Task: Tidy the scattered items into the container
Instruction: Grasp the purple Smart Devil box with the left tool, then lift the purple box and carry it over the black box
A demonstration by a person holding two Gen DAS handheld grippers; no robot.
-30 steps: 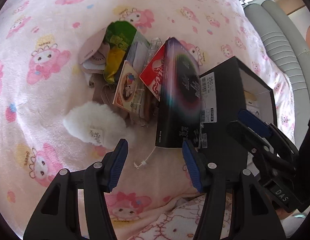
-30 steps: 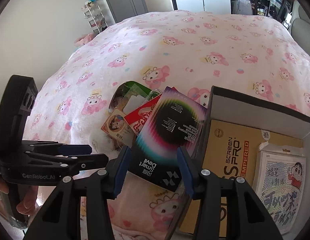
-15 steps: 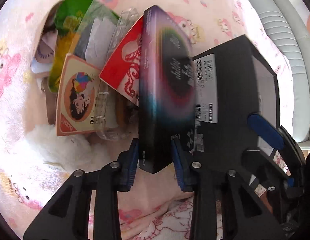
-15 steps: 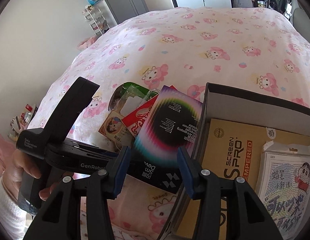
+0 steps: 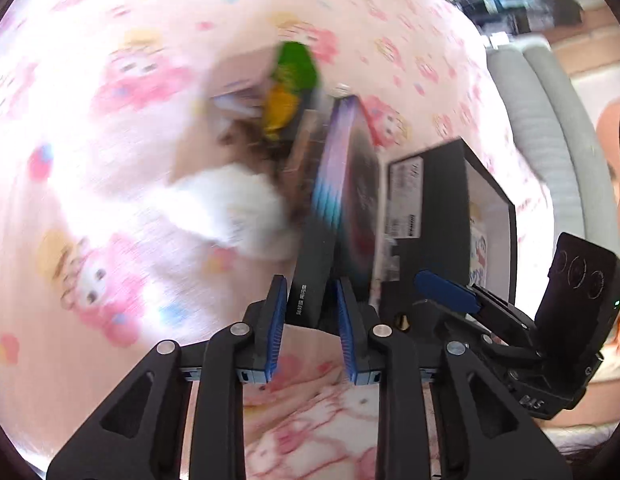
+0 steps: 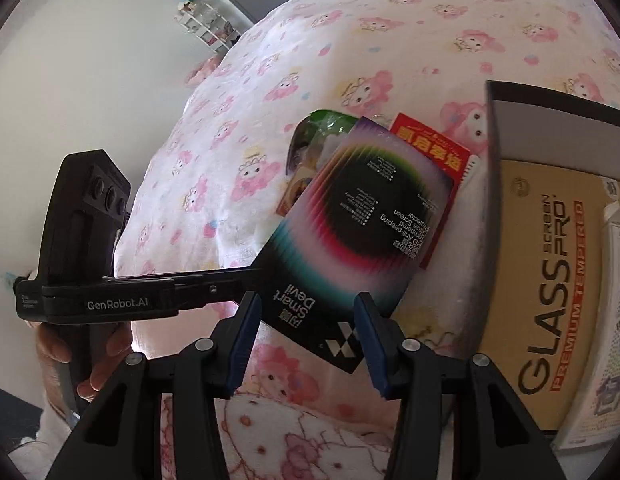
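Both claws gripped the Smart Devil box [image 6: 342,236], left claw [image 5: 312,312] closing on its edge; next, swing it right into container [image 6: 550,128].

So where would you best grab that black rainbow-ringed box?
By its thin near end, coming from the near side. The Smart Devil box is flat and stands on edge, so the left gripper takes its narrow thickness, jaws closing on it, while the right gripper spans the wider face.

1. My black screen-protector box [image 6: 352,236], ringed in rainbow colours, hangs tilted above the bedding.
2. My black container [image 6: 495,160] lies open beside it, packets inside.
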